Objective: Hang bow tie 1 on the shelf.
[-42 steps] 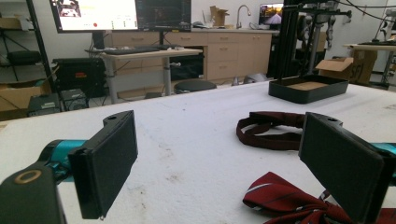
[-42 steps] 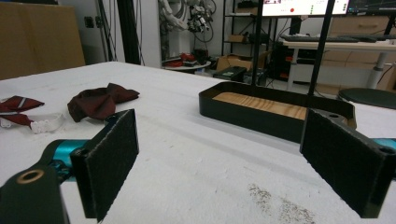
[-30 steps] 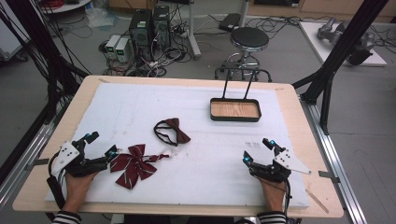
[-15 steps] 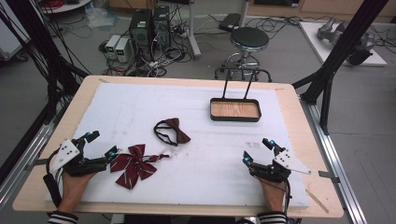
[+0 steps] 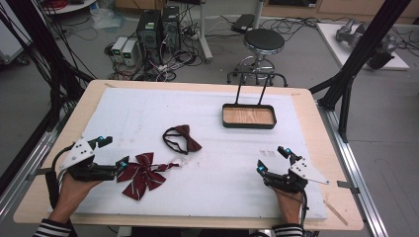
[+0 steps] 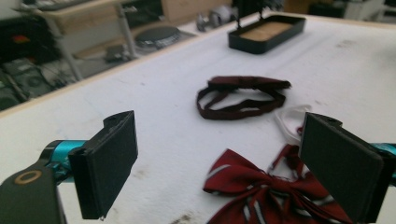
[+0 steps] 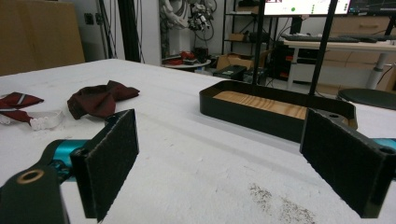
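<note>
A striped dark-red bow tie [image 5: 142, 174] [image 6: 266, 196] with a white strap [image 6: 290, 122] lies on the white mat near the front left. My left gripper [image 5: 112, 154] [image 6: 219, 163] rests open just left of it, one jaw close to its edge, nothing held. A plain dark-red bow tie with a looped band [image 5: 181, 138] [image 6: 243, 95] [image 7: 100, 99] lies near the mat's middle. A black tray with a wooden floor [image 5: 248, 116] [image 6: 266, 31] [image 7: 275, 109] sits at the back right. My right gripper [image 5: 271, 159] [image 7: 224, 163] stands open near the front right, nothing between its jaws.
The white mat [image 5: 212, 163] covers a wooden table [image 5: 316, 106]. A black stool [image 5: 264, 42] stands behind the table, with computer boxes [image 5: 158, 27] and cables on the floor. Black frame posts [image 5: 353, 64] rise at the right.
</note>
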{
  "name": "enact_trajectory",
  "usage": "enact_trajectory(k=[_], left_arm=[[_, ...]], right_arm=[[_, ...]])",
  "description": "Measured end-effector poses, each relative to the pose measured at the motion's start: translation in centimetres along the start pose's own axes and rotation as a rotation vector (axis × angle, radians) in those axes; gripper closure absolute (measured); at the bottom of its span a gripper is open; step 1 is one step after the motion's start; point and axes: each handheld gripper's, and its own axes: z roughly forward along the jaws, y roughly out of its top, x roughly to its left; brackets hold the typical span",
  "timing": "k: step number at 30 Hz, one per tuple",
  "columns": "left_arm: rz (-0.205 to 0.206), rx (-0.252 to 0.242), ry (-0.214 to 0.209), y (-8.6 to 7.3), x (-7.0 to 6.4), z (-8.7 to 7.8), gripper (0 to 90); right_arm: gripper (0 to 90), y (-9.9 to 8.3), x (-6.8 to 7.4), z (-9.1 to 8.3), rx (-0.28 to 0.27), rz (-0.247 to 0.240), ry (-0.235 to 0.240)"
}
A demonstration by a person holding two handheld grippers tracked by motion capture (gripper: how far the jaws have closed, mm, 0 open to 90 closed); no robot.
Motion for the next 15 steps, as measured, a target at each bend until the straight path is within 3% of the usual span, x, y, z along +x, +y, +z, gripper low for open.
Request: enact_trajectory(k=[1, 2, 5, 15], left_arm=[[-0.001, 0.043, -0.029, 0.3, 0.0, 0.3, 12.2], [-0.001, 0.043, -0.029, 0.3, 0.0, 0.3, 12.2], [0.01, 0.115, -0.063, 0.7, -0.1, 0.9, 12.2], [0.057, 0.242, -0.154, 1.7, -1.2, 2.4, 12.4]], right_arm=[[10.9, 0.0, 0.0, 0.0, 0.0, 0.0, 0.0], [10.9, 0.0, 0.0, 0.0, 0.0, 0.001, 0.001], [10.9, 0.0, 0.0, 0.0, 0.0, 0.003, 0.001], [10.9, 0.0, 0.0, 0.0, 0.0, 0.001, 0.001]])
